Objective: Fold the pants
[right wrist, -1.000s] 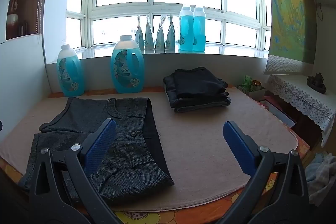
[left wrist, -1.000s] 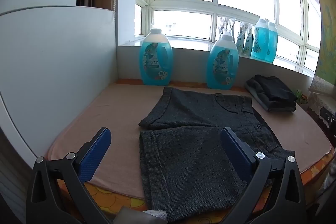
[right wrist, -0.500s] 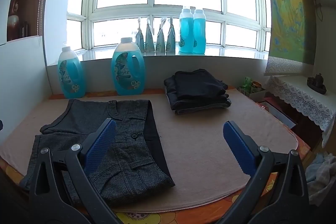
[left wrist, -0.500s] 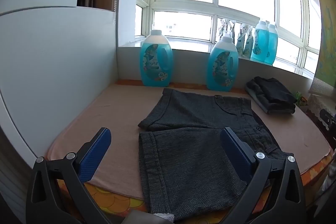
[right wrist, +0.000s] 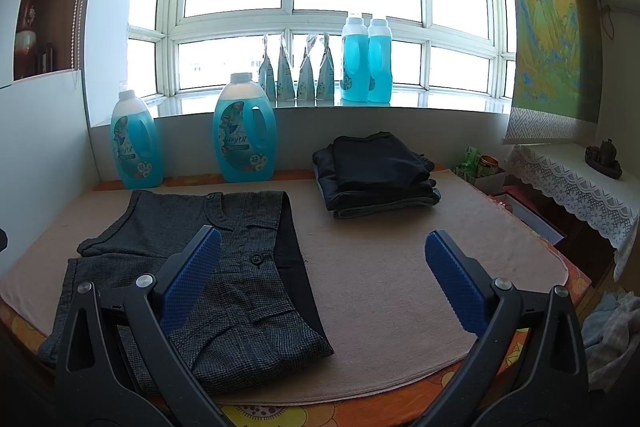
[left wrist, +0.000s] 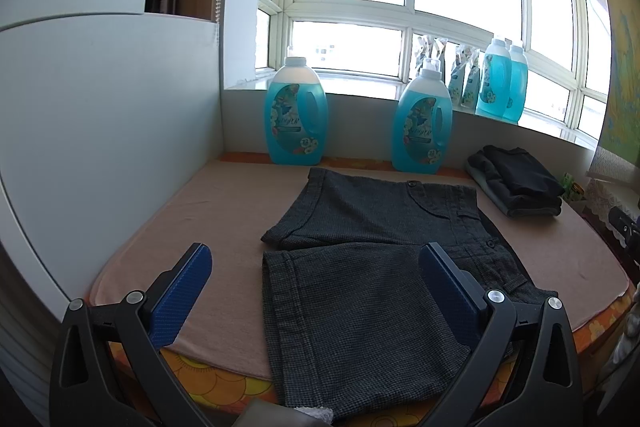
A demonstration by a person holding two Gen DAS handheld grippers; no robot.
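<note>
While both grippers, left (left wrist: 314, 293) and right (right wrist: 322, 281), hung spread and empty, the grey shorts (right wrist: 208, 267) lay unfolded beside the folded stack (right wrist: 376, 179); folding remained.

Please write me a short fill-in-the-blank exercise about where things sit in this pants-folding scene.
1. The grey pants lie flat on the ____ mat.
2. Both the left gripper and right gripper are ____.
3. The folded dark clothes lie to the ____ of the pants.

Missing words: beige; open; right
</note>
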